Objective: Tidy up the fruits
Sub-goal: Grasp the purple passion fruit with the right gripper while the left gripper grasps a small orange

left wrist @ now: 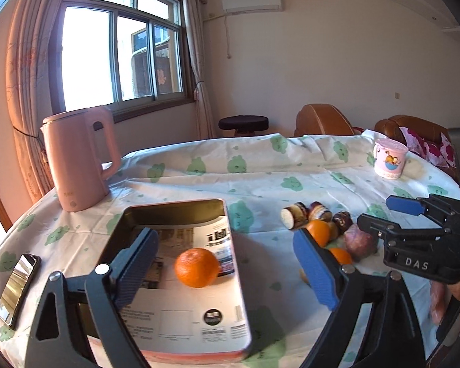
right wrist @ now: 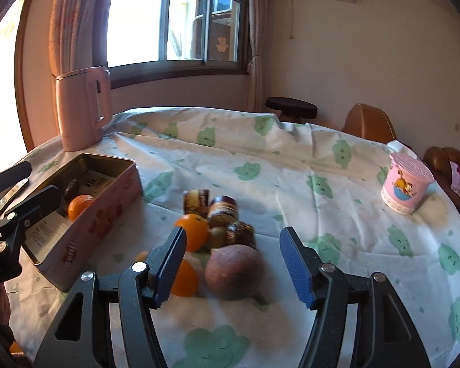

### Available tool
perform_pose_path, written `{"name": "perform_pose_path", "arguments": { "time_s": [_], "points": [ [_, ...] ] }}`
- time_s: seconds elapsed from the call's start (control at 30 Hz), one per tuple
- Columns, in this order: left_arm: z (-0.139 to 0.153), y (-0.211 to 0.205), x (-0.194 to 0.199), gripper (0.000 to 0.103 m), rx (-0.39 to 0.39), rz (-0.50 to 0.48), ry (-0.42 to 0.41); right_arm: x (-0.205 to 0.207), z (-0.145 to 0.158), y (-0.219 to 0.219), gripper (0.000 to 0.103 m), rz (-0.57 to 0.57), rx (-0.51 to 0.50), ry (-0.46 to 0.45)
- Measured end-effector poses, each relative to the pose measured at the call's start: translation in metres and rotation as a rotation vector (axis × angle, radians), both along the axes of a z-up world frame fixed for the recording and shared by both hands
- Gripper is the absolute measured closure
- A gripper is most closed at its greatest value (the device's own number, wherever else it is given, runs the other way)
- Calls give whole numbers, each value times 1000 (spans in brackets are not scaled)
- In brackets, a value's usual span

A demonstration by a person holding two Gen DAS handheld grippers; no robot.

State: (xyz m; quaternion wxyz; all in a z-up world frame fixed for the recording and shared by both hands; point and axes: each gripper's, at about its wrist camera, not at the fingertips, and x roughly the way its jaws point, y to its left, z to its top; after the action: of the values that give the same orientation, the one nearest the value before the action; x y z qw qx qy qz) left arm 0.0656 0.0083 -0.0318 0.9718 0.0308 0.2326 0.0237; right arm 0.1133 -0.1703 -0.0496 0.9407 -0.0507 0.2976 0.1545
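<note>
An open pink tin [left wrist: 241, 294] lined with printed paper holds one orange [left wrist: 196, 267]. My left gripper [left wrist: 227, 268] is open above the tin, its blue pads wide of that orange and not touching it. To the right lies a fruit pile [left wrist: 322, 230]: oranges, brown striped chunks and a reddish peach [left wrist: 360, 242]. In the right wrist view my right gripper [right wrist: 233, 239] is open just over the peach [right wrist: 233, 276], with two oranges [right wrist: 193, 231] at its left pad and striped chunks [right wrist: 224, 210] behind. The tin [right wrist: 92, 224] shows the orange [right wrist: 79, 205] and a small dark fruit [right wrist: 72, 188].
A pink kettle [left wrist: 79, 162] stands at the back left of the cloth-covered table, and a pink lidded mug [left wrist: 389, 159] at the back right. A phone [left wrist: 18, 288] lies left of the tin. Brown chairs and a dark stool stand behind the table.
</note>
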Motion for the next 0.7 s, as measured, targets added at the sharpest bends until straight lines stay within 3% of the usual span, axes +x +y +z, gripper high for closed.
{"name": "perform_pose_path", "arguments": {
  "time_s": [0.17,0.37,0.57,0.7],
  "points": [
    [-8,-27,8,11,27,-37,31,6,-8,-21,38,-12,40,55],
    [-15,-38,11,11,46,-47,54,10,-16,-14,38,29,53,91],
    [-16,-42,13,11,57,-57,67,24,-28,-7,39,56,35,188],
    [-18,-45,16,14,62,-74,90,28,-33,-4,52,97,45,232]
  ]
}}
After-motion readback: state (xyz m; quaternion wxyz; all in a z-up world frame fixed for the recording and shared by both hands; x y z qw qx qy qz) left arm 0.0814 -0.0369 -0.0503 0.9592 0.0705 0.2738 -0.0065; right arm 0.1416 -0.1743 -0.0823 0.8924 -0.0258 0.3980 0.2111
